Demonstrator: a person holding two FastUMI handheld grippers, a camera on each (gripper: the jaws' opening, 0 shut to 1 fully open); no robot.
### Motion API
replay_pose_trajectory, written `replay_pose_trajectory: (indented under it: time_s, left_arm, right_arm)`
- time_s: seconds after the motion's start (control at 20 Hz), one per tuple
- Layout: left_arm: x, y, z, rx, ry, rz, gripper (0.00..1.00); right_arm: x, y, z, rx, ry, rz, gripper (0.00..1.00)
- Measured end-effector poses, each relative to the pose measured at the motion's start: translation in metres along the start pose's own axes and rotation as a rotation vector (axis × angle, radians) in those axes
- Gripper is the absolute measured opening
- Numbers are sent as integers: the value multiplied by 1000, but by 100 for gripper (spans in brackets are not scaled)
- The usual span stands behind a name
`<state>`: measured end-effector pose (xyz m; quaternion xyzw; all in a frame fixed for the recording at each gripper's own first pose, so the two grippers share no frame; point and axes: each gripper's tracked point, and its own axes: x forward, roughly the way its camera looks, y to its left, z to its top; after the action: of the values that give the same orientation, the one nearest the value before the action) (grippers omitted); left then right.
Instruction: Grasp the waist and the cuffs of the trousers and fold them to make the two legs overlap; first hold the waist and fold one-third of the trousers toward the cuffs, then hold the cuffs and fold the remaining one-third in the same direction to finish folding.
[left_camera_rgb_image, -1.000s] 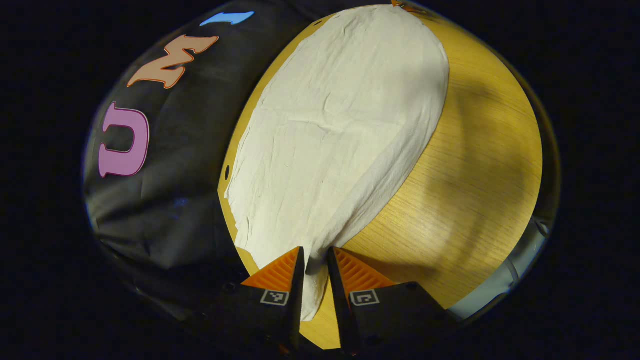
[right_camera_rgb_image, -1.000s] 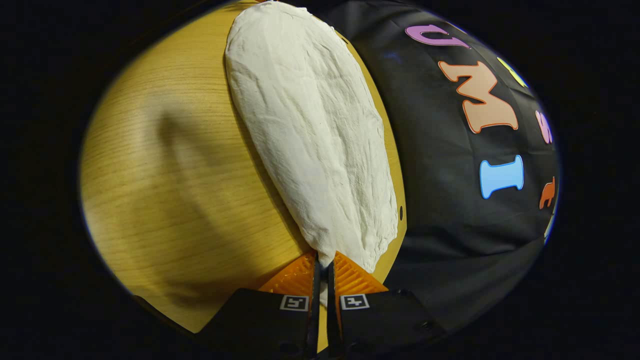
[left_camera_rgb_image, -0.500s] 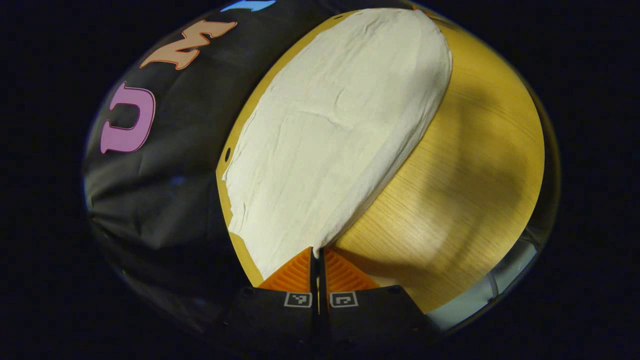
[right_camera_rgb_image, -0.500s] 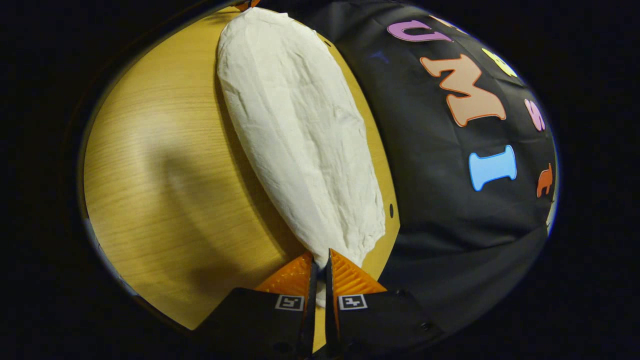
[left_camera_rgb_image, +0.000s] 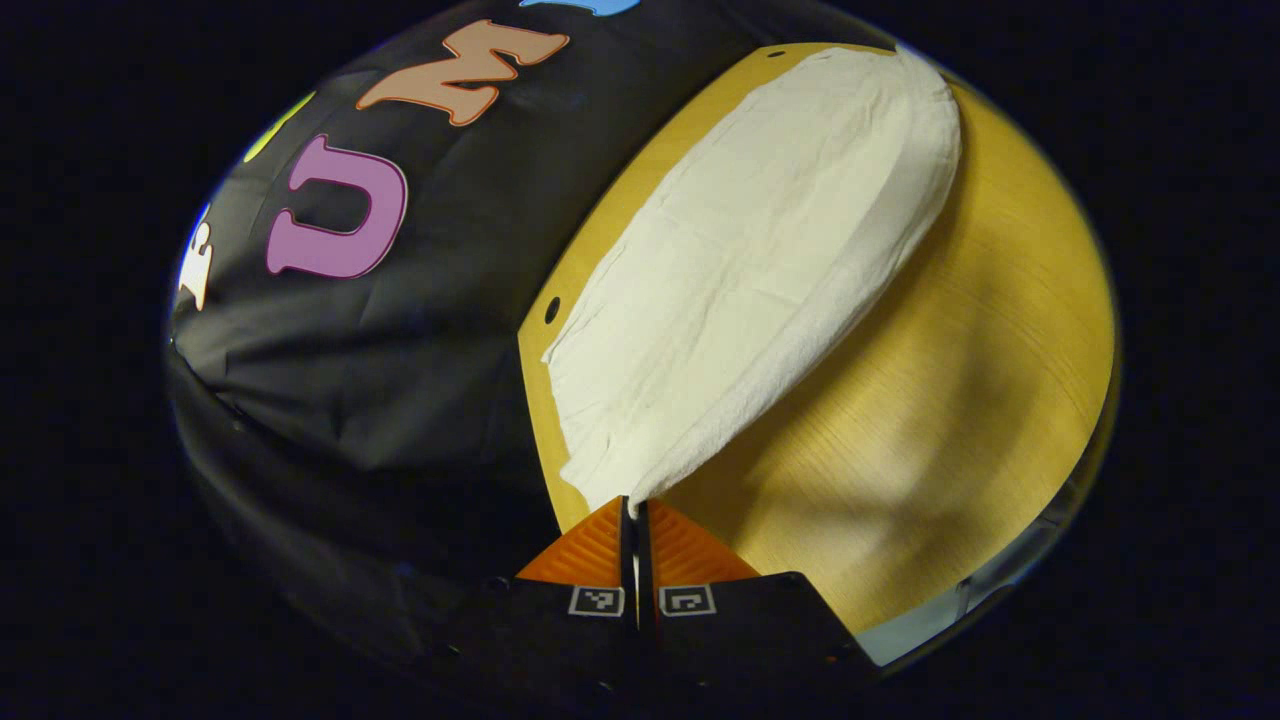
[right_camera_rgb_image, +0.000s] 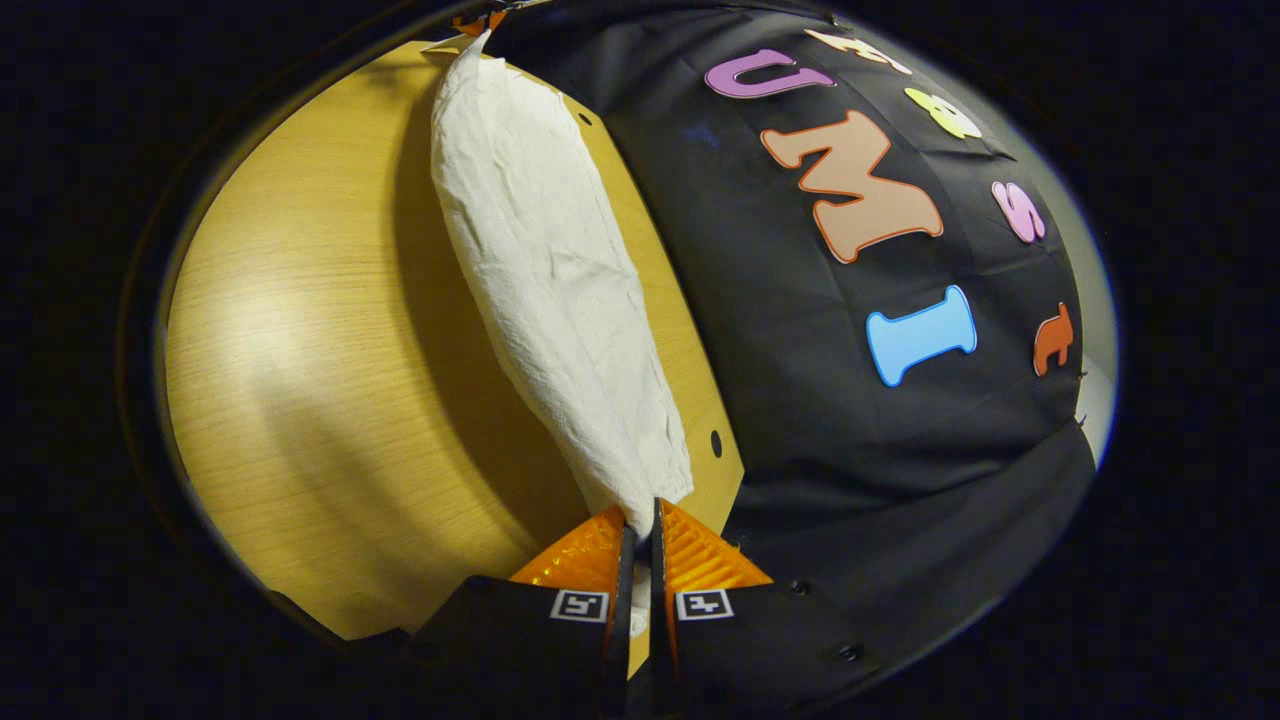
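Your left tool is pinching the trousers edge, fingers together. Your right tool is clamping their other end above the desk.

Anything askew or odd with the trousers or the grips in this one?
Nothing stands out. The white trousers stretch over the wooden table, wrinkled but untorn, with the left gripper and right gripper each shut on an end.

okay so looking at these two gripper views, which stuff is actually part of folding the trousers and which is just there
Part of the job:
- cream-white crumpled cloth trousers, lying along the table's far edge
- left gripper, shut on one end of the trousers
- right gripper, shut on the other end

Just there:
- round yellow wood-grain table, bearing the trousers
- black cloth booth wall behind the table
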<state>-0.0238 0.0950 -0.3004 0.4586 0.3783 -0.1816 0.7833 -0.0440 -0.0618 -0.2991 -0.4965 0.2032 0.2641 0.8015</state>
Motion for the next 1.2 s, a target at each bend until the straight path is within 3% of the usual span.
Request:
replay_pose_trajectory:
  time_s: [0.35,0.9,1.2]
  left_arm:
    - [19,58,51,-59,-46,118,0]
    - [107,117,115,-170,-163,93,0]
    - [168,130,154,-189,-213,86,0]
  right_arm:
    - [27,-51,20,37,-54,-57,11]
    - [93,-99,54,38,48,-144,10]
    - [151,-90,48,80,148,-153,11]
